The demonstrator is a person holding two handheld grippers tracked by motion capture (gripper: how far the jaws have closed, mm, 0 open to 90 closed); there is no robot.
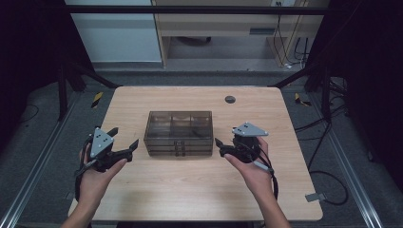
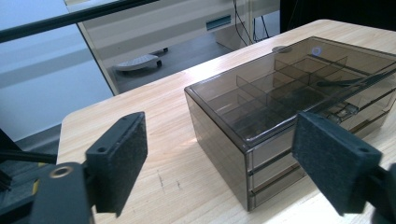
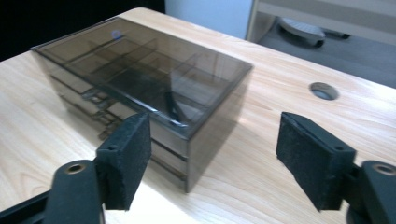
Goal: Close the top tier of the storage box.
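A smoky, see-through drawer box (image 1: 178, 133) stands at the middle of the wooden table (image 1: 190, 190), with divided compartments under its lid and drawer fronts facing me. My left gripper (image 1: 124, 137) hovers just left of it, open, with nothing between the pads. In the left gripper view the box (image 2: 289, 88) lies ahead and to the right of the wide-apart jaws of my left gripper (image 2: 222, 140). To the right of the box, my right gripper (image 1: 225, 137) is also open and empty. The right gripper view has a near corner of the box (image 3: 140, 70) ahead of my right gripper (image 3: 219, 149).
A round cable hole (image 1: 230, 99) sits in the tabletop behind the box. Black frame posts (image 1: 62, 90) flank the table's far corners. Cables (image 1: 328, 123) trail on the floor at right. A pale cabinet (image 1: 228, 28) stands beyond the table.
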